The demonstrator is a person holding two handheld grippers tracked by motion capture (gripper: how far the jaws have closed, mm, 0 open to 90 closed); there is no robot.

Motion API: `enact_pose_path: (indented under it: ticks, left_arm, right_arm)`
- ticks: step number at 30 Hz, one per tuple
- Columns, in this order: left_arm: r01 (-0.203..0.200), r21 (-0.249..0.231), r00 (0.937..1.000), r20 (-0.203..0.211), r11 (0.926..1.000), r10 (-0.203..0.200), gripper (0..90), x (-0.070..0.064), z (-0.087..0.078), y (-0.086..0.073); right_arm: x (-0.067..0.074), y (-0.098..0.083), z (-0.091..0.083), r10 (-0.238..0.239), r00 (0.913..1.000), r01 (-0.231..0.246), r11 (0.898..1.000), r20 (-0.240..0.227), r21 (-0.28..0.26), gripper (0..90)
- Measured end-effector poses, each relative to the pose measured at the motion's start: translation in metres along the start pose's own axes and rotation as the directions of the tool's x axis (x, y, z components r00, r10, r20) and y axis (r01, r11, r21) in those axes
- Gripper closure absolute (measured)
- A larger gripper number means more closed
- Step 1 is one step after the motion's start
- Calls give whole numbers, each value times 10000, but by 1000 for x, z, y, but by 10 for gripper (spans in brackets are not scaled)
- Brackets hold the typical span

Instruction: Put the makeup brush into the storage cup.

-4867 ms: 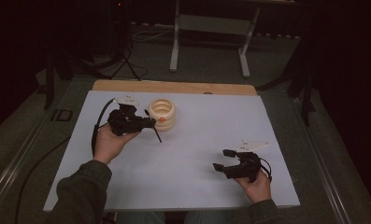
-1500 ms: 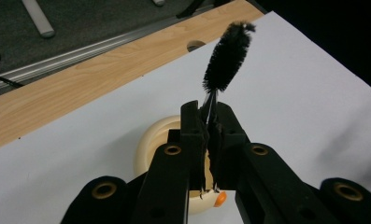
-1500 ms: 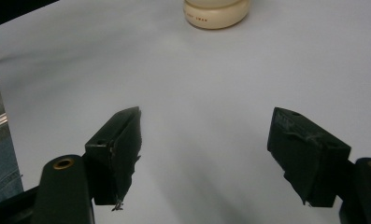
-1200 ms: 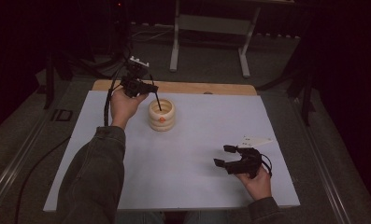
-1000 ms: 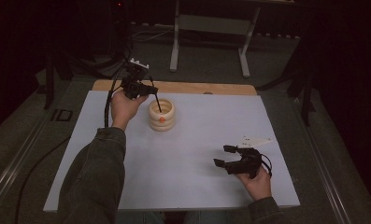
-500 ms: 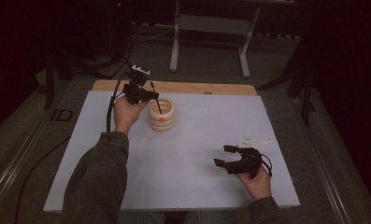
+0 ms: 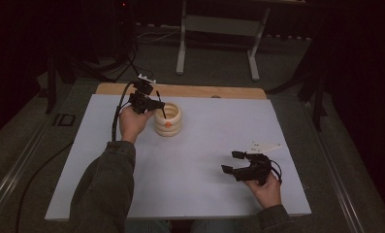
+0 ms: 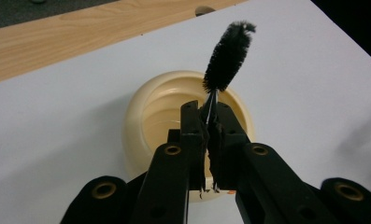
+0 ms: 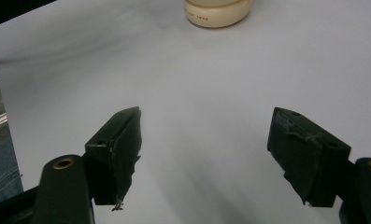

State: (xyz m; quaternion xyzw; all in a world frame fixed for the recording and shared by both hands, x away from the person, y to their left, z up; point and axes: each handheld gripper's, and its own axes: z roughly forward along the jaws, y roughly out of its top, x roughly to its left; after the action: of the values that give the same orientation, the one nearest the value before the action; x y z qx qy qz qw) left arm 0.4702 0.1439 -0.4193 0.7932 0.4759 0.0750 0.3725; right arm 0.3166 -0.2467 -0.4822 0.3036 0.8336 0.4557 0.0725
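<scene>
1. Two grippers: the left gripper point(image 8: 210, 122), jaws clamped tight on the wire stem of one black bottle brush point(image 8: 228, 57), sits at 10 o'clock on the table point(image 7: 204, 145); the right gripper point(image 9: 206, 154), jaws spread wide with nothing between them, rests at 4 o'clock.
2. The brush has a thin twisted-wire stem and a fuzzy, tapered bristle head, tilted toward 1 o'clock in the left gripper view.
3. One cream cup point(image 8: 146, 109), smooth, ribbed in stacked rings, with an orange mark, stands just beneath the brush.
4. The table is a flat white sheet with a wooden strip point(image 7: 204, 91) along its far edge.
</scene>
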Motion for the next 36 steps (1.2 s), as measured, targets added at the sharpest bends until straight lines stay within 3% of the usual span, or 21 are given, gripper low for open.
enact_pose_path:
  ticks: [36]
  left_arm:
    - [-92,824,9996,-246,9966,113,840,-3,22,-7]
  right_arm:
    - [0,0,0,9,10000,-9,10000,-21,-22,258]
